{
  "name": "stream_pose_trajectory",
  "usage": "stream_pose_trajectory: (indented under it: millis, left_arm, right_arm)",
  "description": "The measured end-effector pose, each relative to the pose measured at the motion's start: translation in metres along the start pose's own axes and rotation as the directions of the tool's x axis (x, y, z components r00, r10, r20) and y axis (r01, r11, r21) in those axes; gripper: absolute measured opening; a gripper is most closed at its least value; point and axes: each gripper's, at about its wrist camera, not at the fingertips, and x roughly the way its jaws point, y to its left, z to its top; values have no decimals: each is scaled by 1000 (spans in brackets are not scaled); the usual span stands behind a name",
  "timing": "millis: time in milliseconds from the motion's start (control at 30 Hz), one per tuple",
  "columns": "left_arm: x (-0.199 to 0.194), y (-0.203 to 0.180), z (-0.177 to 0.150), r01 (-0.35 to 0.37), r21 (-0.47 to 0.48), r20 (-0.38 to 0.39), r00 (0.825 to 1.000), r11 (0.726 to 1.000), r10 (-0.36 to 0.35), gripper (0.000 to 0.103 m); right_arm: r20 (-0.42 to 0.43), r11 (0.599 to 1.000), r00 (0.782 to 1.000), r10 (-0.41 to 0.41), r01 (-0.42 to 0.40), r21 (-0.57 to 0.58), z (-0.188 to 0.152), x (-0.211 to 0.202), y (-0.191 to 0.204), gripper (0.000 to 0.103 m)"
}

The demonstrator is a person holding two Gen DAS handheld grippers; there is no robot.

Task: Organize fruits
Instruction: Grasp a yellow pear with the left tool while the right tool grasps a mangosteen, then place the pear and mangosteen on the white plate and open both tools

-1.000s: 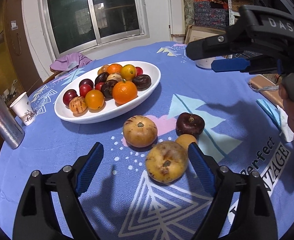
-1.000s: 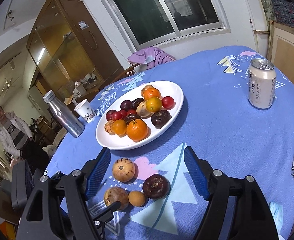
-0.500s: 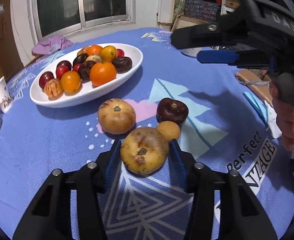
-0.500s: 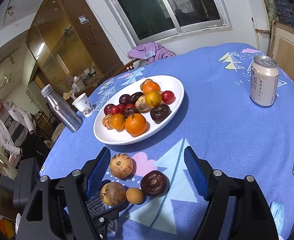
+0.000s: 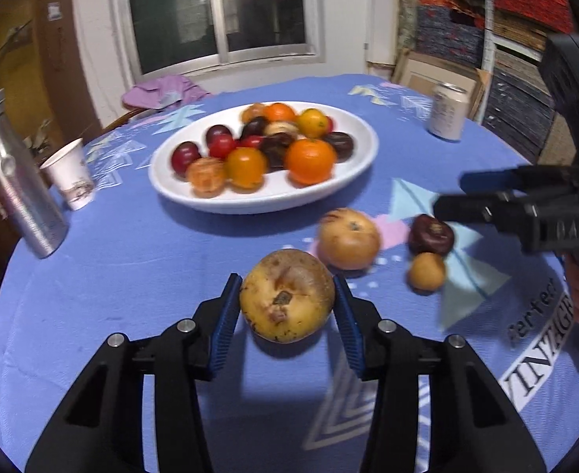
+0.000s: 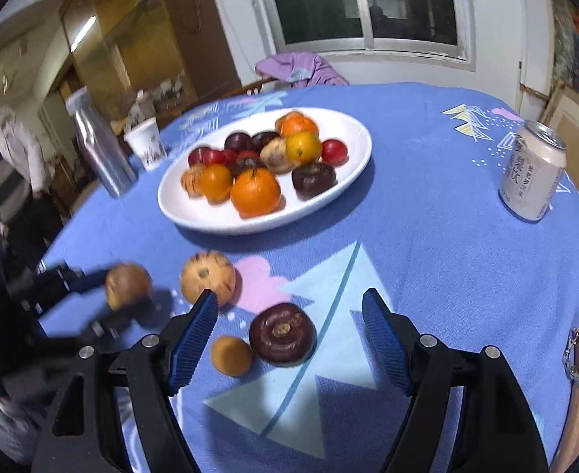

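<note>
The left claw point(image 5: 287, 305) is clamped on a blotchy yellow-brown fruit point(image 5: 287, 301), both blue pads pressed to its sides and the fruit lifted off the blue tablecloth point(image 5: 131, 276), its shadow lying below. Bare cloth stretches ahead and to the left of this claw up to the white plate point(image 5: 264, 201). Just ahead to its right sit a tan striped fruit point(image 5: 348, 238), a dark purple fruit point(image 5: 431, 234) and a small orange fruit point(image 5: 426, 271). The right claw point(image 6: 289, 343) hangs open, its fingers wide apart, with the dark purple fruit between them and the small orange one by its left finger. Printed cloth lettering near the table edge reads "Perfect" and partly "VINTAGE". Farther off, the plate is heaped with oranges and plums; beyond to the right stands a can point(image 6: 533, 173) with Chinese characters too blurred to read.
</note>
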Motion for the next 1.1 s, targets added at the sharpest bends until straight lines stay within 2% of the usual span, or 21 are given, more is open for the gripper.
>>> stream_pose_trajectory:
  millis: [100, 167, 367, 500, 567, 667, 967, 1100]
  left_arm:
    - [1, 13, 2, -4, -42, -7, 1000, 999, 4, 46]
    - [2, 14, 3, -8, -41, -5, 1000, 999, 8, 46]
    - [7, 10, 0, -7, -18, -17, 1000, 1000, 7, 46]
    - [11, 12, -1, -7, -28, -33, 999, 1000, 6, 46]
    - [14, 14, -1, -8, -36, -41, 999, 999, 7, 46]
    - [16, 17, -1, -9, -48, -49, 999, 999, 6, 46]
    - [19, 15, -2, -2, -37, -60, 998, 999, 0, 46]
    - [19, 12, -2, -17, -27, -58, 998, 999, 16, 46]
  right_arm:
    - [-39, 1000, 999, 20, -20, 2, -5, 9, 1, 60]
    - [-57, 1000, 998, 22, -22, 2, -8, 14, 3, 56]
    - [-61, 998, 997, 52, -50, 27, -12, 15, 0, 56]
    - [-74, 989, 988, 136, -131, 65, -13, 15, 1, 56]
    - [-99, 980, 976, 194, -187, 74, -15, 17, 5, 57]
    - [-99, 980, 976, 192, -186, 68, -15, 16, 7, 57]
    - [-87, 962, 966, 242, -228, 149, -17, 23, -1, 54]
    - [-71, 968, 974, 213, -201, 149, -16, 23, 4, 54]
